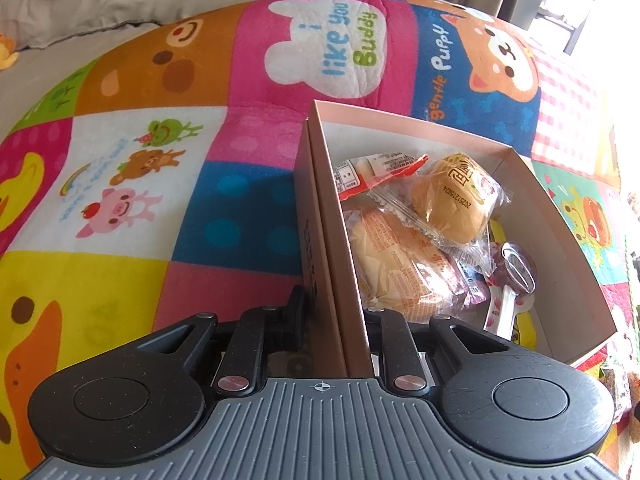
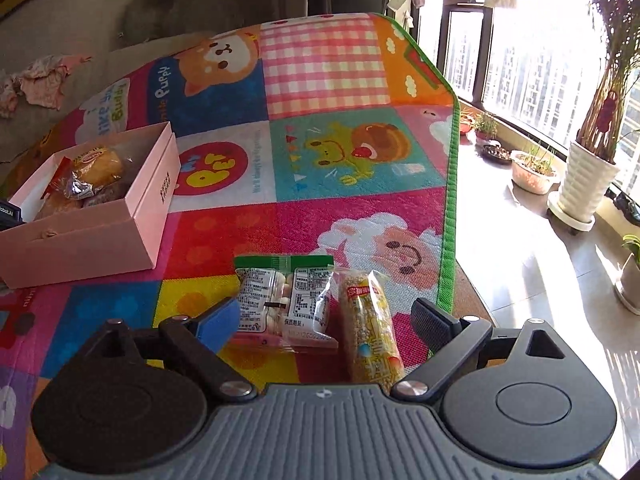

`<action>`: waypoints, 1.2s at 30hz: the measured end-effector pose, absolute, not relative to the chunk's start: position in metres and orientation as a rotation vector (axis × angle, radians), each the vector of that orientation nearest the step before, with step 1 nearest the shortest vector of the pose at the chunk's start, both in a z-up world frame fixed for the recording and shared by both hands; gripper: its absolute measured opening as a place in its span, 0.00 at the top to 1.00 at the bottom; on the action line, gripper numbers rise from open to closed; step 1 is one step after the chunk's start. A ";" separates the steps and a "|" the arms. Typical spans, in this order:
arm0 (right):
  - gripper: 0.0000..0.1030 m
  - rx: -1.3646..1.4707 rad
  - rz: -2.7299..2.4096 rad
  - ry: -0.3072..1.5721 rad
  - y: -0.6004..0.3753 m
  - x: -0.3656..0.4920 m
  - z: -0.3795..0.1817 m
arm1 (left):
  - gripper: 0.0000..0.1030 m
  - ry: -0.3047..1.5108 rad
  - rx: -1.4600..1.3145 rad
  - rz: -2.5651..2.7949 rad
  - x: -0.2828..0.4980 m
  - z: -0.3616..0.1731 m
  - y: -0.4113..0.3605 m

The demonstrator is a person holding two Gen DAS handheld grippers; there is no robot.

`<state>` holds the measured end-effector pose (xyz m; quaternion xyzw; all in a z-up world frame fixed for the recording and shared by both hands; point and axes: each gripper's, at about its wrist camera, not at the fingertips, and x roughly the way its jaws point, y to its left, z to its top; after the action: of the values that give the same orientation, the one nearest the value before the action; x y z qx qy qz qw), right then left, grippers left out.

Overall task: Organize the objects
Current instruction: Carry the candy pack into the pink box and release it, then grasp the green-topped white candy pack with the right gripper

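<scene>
Pink cardboard box (image 1: 552,264): open-topped, on the colourful cartoon-print play mat (image 1: 132,168); landmark for all below.
Left gripper (image 1: 334,316): jaws clamped on the box's near side wall, one finger outside, one inside.
Box contents: round bun in clear wrapper (image 1: 456,204), orange-printed bread packet (image 1: 400,264), red-edged sachet (image 1: 368,172), lollipop in foil (image 1: 516,272).
Right gripper (image 2: 332,320): fingers spread wide, right of the box.
Clear packet of white candies with green top (image 2: 280,300): on the mat right of the box, between the right fingers.
Yellow grain bar (image 2: 370,328): touching the candy packet's right side.
Potted plants (image 2: 588,168): far right of the box, by the window.
</scene>
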<state>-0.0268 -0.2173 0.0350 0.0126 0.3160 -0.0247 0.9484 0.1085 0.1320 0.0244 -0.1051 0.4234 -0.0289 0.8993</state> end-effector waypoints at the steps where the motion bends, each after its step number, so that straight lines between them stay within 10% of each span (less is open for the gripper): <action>1: 0.12 0.036 -0.010 0.637 -0.214 -0.028 0.038 | 0.80 0.877 -0.219 -0.058 0.108 0.024 0.132; 17: 0.14 -0.040 0.062 0.754 -0.193 0.050 0.002 | 0.81 0.880 -0.222 -0.054 0.109 0.025 0.131; 22: 0.31 0.006 0.071 0.769 -0.197 0.057 0.005 | 0.81 0.879 -0.223 -0.054 0.108 0.024 0.131; 36: 0.22 -0.010 0.122 0.807 -0.176 -0.029 0.011 | 0.81 0.878 -0.230 -0.049 0.107 0.025 0.132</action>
<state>-0.0285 -0.1756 0.0105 -0.0048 0.3924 0.0594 0.9179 0.1073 0.1321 0.0247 -0.1109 0.4242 -0.0239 0.8984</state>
